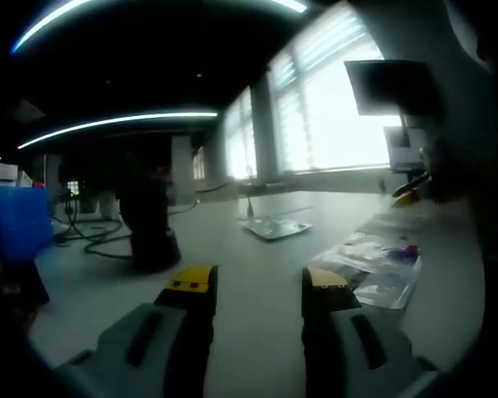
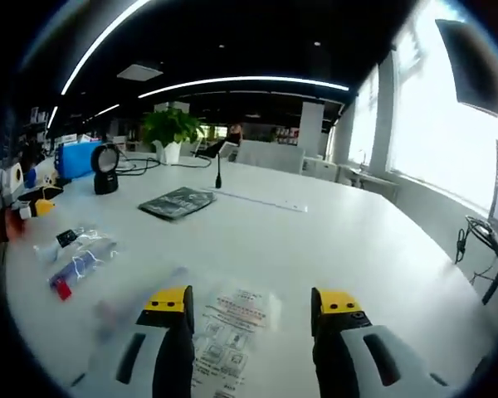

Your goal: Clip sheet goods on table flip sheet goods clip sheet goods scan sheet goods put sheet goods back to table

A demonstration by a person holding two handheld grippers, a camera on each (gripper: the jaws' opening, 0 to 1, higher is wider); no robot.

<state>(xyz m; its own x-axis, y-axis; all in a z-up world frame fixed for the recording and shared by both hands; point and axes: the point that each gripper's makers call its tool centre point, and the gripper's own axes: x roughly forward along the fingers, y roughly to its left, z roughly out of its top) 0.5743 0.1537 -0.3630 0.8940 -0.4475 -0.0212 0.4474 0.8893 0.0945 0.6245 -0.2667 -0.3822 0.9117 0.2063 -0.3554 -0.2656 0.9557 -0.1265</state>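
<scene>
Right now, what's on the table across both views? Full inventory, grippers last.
table: one, white, under everything in both views
printed sheet pack: one, clear with black print, between the right gripper's jaws
clear packs: a few, with red and blue parts, left of the right gripper view
dark pack: one, dark grey, mid table in the right gripper view
scanner: one, black, on a stand at the far left
blue bin: one, beside the scanner
plant: one, green in a white pot, far edge
mic stand: one, black, thin
cables: black, in the left gripper view
left gripper: grey, yellow tips, open
right gripper: grey, yellow tips, open
</scene>
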